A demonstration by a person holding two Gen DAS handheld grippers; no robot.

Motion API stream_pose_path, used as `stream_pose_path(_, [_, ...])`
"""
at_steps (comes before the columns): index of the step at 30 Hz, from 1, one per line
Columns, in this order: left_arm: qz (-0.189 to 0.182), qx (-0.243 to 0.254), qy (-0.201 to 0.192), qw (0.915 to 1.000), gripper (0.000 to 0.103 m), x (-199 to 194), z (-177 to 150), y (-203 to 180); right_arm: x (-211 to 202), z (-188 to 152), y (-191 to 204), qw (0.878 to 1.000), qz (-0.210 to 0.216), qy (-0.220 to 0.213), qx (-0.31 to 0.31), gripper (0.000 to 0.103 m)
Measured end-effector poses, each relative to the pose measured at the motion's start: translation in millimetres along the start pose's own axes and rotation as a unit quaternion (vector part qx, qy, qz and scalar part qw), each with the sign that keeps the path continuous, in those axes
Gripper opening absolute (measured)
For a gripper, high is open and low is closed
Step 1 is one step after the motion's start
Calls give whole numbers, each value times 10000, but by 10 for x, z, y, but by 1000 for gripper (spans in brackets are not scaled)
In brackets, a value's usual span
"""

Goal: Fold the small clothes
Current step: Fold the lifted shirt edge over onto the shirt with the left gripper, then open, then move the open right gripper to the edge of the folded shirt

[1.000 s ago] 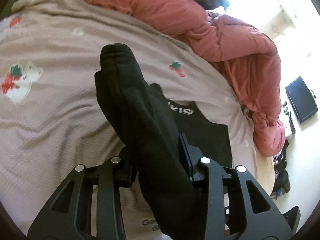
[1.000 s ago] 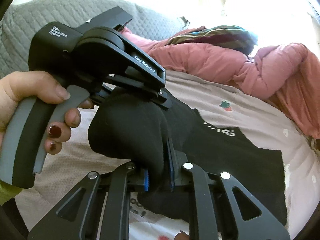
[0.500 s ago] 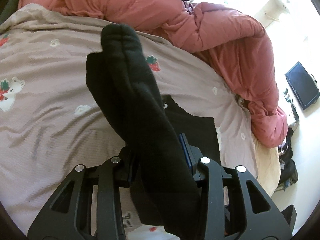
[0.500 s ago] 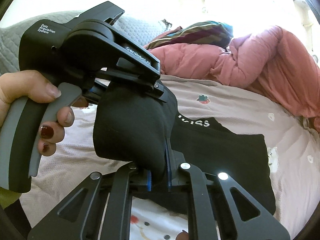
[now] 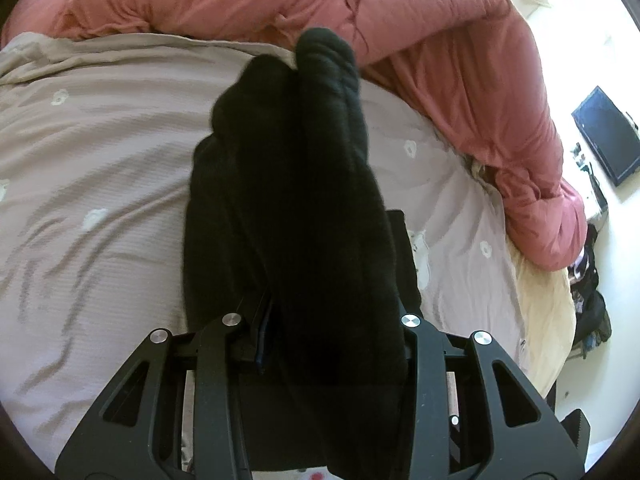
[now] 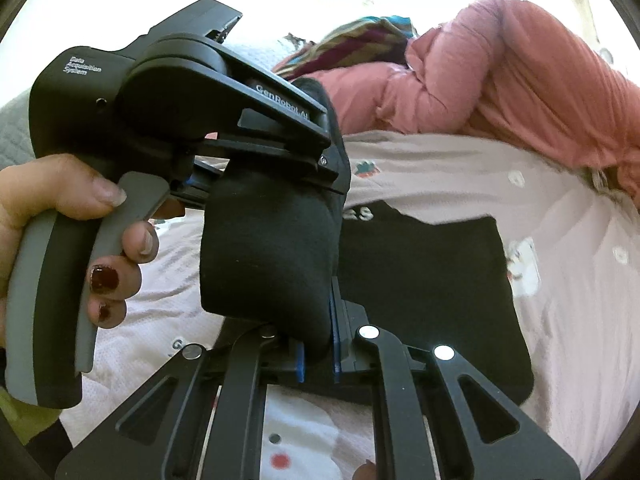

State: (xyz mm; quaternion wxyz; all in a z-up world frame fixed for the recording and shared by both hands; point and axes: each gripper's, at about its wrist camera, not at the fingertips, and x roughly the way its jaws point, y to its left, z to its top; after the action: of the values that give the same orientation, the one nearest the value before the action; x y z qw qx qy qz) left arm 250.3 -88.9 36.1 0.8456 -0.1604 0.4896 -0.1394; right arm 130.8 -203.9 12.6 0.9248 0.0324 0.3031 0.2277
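Between both grippers, raised off the bed, hung a black garment (image 5: 304, 184), bunched into a thick roll. Nearest the left wrist camera, the left gripper (image 5: 332, 320) had its jaws clamped on the roll's lower end, and the cloth ran from six o'clock up toward twelve. Nearest the right wrist camera, the right gripper (image 6: 316, 354) pinched a fold of the same garment between blue pads (image 6: 299, 362) at six o'clock, its jaws almost together after tightening over the last second. At nine o'clock in that view a hand (image 6: 60, 216) squeezed the left gripper's grey trigger.

Beyond the lifted cloth, a flat part of the black garment (image 6: 432, 280) with white lettering lay on the printed bedsheet (image 5: 100, 152), around the centre to three o'clock. Farther off, from twelve to three o'clock, a pink quilt (image 5: 460, 40) was heaped along the bed's far side.

Compared with a second earlier, the roll's tip had travelled across the sheet and now reached the quilt's edge. This suggested the lifted end was being carried over toward the flat part, so the fold seemed to be under way and not yet laid down.
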Motion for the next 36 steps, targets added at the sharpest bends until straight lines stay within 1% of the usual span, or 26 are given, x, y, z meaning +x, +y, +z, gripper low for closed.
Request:
stream_pose_path(2, [-20, 92, 22, 10000, 29, 74, -6, -62, 2, -41, -83, 9999, 8, 62, 145, 8])
stream_pose_path(7, [32, 115, 112, 9999, 29, 255, -57, -150, 22, -109, -237, 9986, 77, 232, 459, 8])
stream_pose_path(8, [30, 113, 123, 9999, 30, 280, -59, -149, 34, -119, -268, 9982, 92, 272, 526, 8])
stream_pose_path(10, [-96, 119, 130, 9998, 37, 321, -70, -158, 63, -135, -341, 9969, 134, 352, 696, 8])
stream_pose_path(13, [-343, 254, 99, 9990, 42, 295, -109, -200, 60, -169, -431, 9950, 221, 401, 885, 8])
stream_pose_path(14, [-457, 255, 70, 9986, 46, 271, -127, -200, 59, -180, -446, 9947, 213, 426, 910, 8])
stream_pose_path(15, [-707, 186, -4, 9973, 56, 218, -145, -178, 66, -201, -478, 9940, 165, 494, 964, 8])
stream_pose_path(16, [-823, 106, -69, 9965, 57, 174, -156, -161, 72, -216, -511, 9931, 151, 545, 1032, 8])
stream_pose_path(17, [-862, 61, -123, 9962, 57, 131, -165, -151, 78, -233, -559, 9917, 146, 595, 1127, 8])
stream_pose_path(18, [-821, 79, -211, 9964, 57, 69, -177, -128, 71, -254, -623, 9898, 154, 637, 1263, 8])
stream_pose_path(21, [-397, 142, -384, 9984, 57, -35, -218, -10, 40, -301, -744, 9858, 248, 709, 1504, 8])
stream_pose_path(24, [-125, -16, -333, 9994, 57, -47, -301, 206, 9, -325, -762, 9852, 272, 741, 1521, 9])
stream_pose_path(27, [194, 150, -328, 9992, 57, -9, -376, 304, -7, -329, -784, 9836, 345, 816, 1572, 12])
stream_pose_path(28, [244, 169, -298, 9991, 57, 22, -398, 325, -31, -329, -792, 9828, 398, 841, 1593, 14])
stream_pose_path(29, [271, 182, -248, 9992, 57, 51, -431, 344, -33, -319, -802, 9825, 434, 861, 1592, 19])
stream_pose_path(31, [287, 289, -187, 9990, 58, 112, -514, 359, -120, -313, -807, 9831, 458, 892, 1529, 21])
stream_pose_path(33, [371, 443, -262, 9980, 58, 130, -565, 342, -218, -315, -847, 9832, 497, 885, 1516, 38])
stream_pose_path(36, [431, 550, -343, 9970, 58, 113, -581, 333, -391, -272, -960, 9850, 427, 738, 1499, 42])
